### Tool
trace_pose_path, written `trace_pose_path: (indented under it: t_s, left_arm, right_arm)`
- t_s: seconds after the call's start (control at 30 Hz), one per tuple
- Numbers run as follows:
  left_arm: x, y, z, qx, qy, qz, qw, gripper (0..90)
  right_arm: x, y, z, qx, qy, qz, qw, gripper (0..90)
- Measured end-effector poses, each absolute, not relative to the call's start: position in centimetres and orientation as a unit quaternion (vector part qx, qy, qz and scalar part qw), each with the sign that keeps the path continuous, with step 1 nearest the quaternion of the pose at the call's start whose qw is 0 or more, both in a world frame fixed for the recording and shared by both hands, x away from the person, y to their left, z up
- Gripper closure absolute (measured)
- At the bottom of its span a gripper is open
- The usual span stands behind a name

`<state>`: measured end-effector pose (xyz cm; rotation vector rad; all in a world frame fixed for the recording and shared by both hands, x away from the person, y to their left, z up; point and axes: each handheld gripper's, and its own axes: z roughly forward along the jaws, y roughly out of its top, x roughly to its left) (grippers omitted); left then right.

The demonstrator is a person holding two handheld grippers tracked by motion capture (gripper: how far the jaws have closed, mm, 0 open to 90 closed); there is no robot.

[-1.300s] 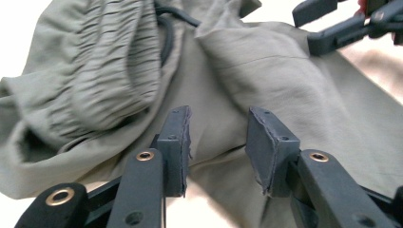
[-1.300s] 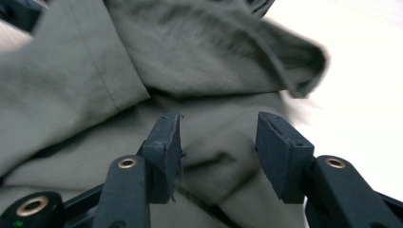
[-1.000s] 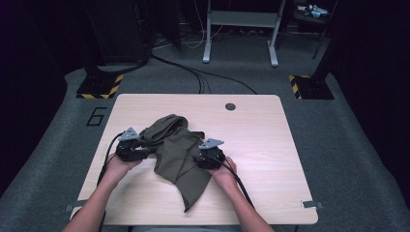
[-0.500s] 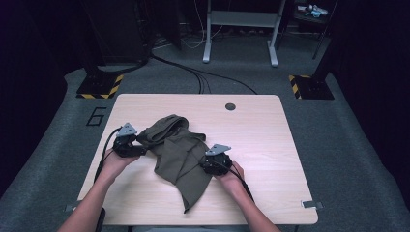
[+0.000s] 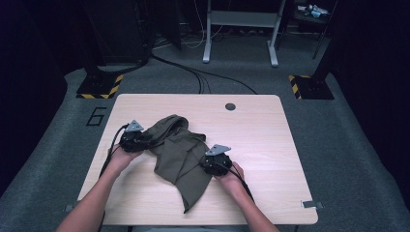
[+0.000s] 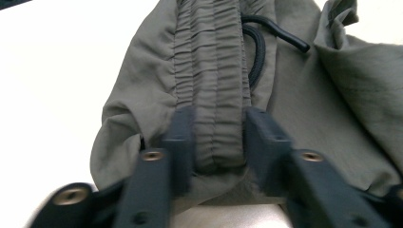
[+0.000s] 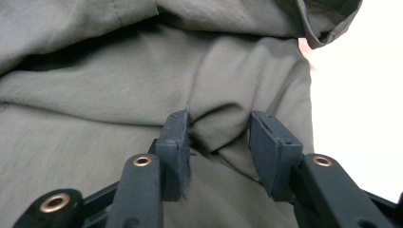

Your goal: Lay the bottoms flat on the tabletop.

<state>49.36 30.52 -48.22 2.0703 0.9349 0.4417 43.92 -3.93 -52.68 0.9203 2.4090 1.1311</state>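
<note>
An olive-green garment (image 5: 180, 153) lies crumpled across the middle of the wooden table (image 5: 263, 137). My left gripper (image 5: 146, 142) is at its left end. In the left gripper view its jaws have just been closing, and the left gripper (image 6: 218, 130) is now shut on the gathered elastic waistband (image 6: 216, 71), with a black drawstring (image 6: 259, 45) just beyond. My right gripper (image 5: 205, 159) is on the garment's right side. In the right gripper view its jaws have also been closing, and the right gripper (image 7: 219, 130) now pinches a raised fold of the cloth (image 7: 216, 128) that touches both pads.
A round cable hole (image 5: 230, 106) sits near the table's far edge. Bare wood lies to the right of the garment and along the front edge. Beyond the table are black floor cables (image 5: 203, 77) and a grey stand (image 5: 239, 36).
The right hand has slid a little toward the near edge along the garment. The left gripper has nudged in against the garment's left end.
</note>
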Motion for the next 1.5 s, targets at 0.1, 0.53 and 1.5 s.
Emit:
trace_pose_path:
  t_s: [0.1,0.53,1.5]
  left_arm:
    - [49.3,30.6,-47.7,0.815,0.371,0.183,0.407,85.7]
    - [50.4,31.3,-45.7,0.802,0.392,0.168,0.418,88.1]
    - [54.2,33.1,-44.5,0.77,0.431,0.153,0.444,62.5]
  right_arm:
    - [43.8,-4.2,-52.7,0.32,0.845,0.396,0.163,61.5]
    - [42.1,-6.0,-52.7,0.312,0.846,0.401,0.162,65.9]
    - [42.4,-9.8,-50.7,0.342,0.814,0.441,0.162,49.1]
